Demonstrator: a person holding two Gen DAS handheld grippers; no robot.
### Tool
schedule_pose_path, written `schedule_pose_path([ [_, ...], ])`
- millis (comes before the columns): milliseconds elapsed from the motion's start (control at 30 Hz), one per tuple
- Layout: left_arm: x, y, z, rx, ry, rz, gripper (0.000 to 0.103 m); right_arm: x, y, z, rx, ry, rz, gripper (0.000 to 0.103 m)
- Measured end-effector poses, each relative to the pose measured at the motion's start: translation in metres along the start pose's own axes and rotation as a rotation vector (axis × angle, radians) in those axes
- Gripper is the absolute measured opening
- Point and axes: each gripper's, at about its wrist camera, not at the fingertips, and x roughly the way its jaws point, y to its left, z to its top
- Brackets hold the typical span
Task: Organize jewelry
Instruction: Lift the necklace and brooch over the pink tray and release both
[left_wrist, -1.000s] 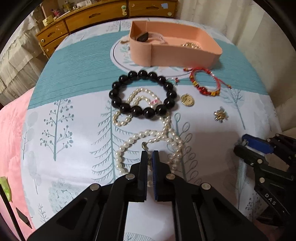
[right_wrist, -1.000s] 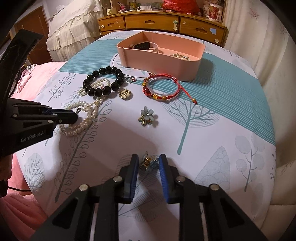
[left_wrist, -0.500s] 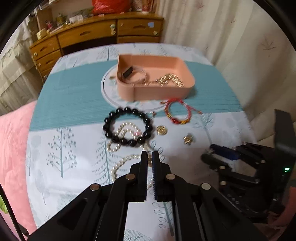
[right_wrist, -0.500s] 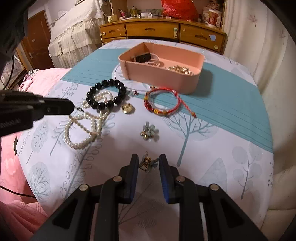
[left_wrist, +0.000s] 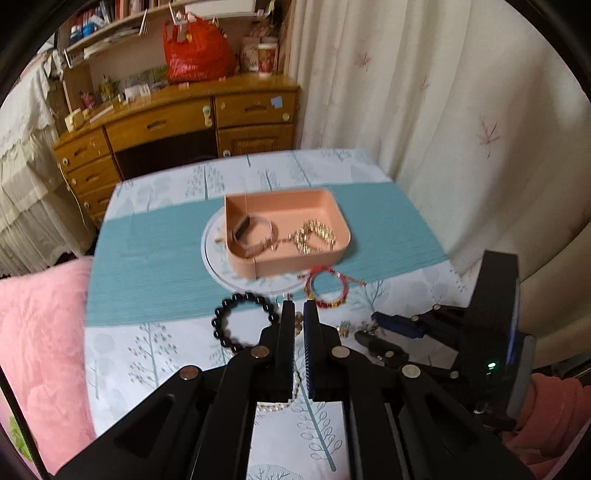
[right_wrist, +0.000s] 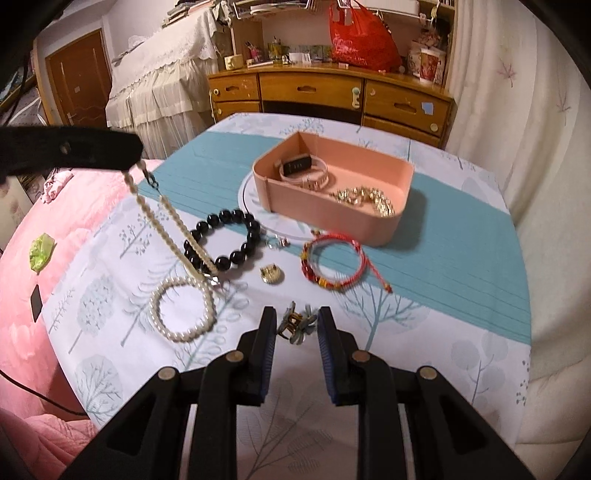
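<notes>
A watch and a gold chain are already laid in the pink tray (right_wrist: 384, 225), while the pearl necklace (right_wrist: 166, 218) is pinched in the closed left gripper (left_wrist: 299, 317), a flower brooch (right_wrist: 297, 325) is seemingly held between the right gripper's (right_wrist: 297, 328) part-open jaws, and the bracelets nearer on the cloth remain unsorted.

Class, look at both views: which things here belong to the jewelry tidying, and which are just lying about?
Part of the job: pink tray, pearl necklace held up by the left gripper, black bead bracelet, red bracelet, flower brooch between the right gripper fingers.

Lying about: red bag, wooden dresser, pink blanket.
</notes>
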Motion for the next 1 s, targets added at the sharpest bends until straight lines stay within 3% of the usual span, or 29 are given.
schedule_pose_path([
  [233, -0.039, 0.0, 0.036, 0.019, -0.104, 0.005, 0.002, -0.011, 0.002, 0.023, -0.015, -0.051, 0.004, 0.023],
  [367, -0.058, -0.004, 0.062, 0.075, -0.188, 0.014, 0.002, -0.02, 0.0, 0.04, -0.023, -0.09, -0.003, 0.023],
  [533, -0.062, -0.014, 0.087, 0.147, -0.236, 0.032, 0.002, -0.028, -0.007, 0.066, -0.018, -0.15, -0.013, 0.023],
  [733, -0.045, -0.019, 0.111, 0.166, -0.307, 0.031, 0.003, -0.026, -0.016, 0.088, 0.021, -0.212, -0.027, 0.023],
  [1000, 0.009, -0.003, 0.117, 0.074, -0.351, 0.012, 0.003, 0.002, -0.028, 0.101, 0.057, -0.247, -0.05, 0.023],
])
